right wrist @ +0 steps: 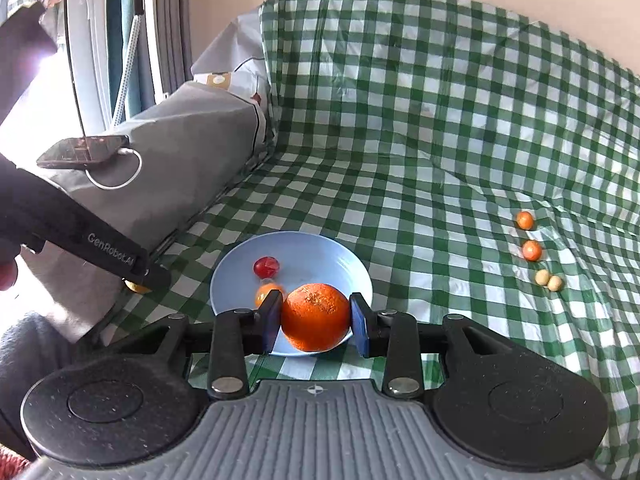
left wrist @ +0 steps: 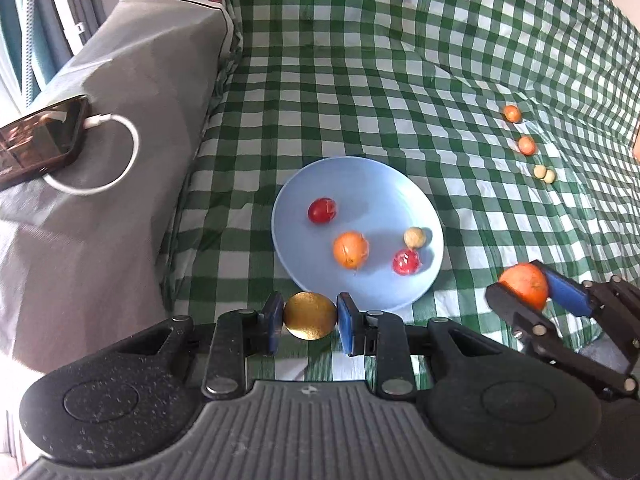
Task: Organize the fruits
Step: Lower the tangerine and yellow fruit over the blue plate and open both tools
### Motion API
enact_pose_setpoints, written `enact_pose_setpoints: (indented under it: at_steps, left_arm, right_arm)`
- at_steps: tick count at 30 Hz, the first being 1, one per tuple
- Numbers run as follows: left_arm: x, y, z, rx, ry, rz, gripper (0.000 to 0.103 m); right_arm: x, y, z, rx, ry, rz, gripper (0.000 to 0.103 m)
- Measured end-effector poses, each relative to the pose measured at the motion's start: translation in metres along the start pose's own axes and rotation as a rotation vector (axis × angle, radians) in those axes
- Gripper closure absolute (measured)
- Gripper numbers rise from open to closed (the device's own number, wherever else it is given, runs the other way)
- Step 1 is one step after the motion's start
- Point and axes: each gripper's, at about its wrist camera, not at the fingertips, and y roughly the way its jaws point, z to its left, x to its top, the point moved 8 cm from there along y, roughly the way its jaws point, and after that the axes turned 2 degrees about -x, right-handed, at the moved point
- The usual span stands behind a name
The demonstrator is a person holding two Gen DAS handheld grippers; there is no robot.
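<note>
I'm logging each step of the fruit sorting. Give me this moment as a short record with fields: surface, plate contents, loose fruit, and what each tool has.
surface: green-and-white checked cloth
plate: blue plate, four pieces on it: two red fruits, one small orange fruit, one pale round fruit
loose fruit: two small orange fruits and a touching pale pair on the cloth, right of the plate
left tool: shut on a golden-yellow fruit
right tool: shut on a large orange
</note>
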Motion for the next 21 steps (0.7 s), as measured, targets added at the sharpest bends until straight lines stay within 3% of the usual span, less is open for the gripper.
enact_pose_setpoints:
  at_steps: [21]
  left_arm:
    - [0.043,0.104,-0.001,0.029,0.033,0.111,0.071]
  right_arm:
    - [-0.009,0.113,0.007,0.056,-0.066,0.143,0.065]
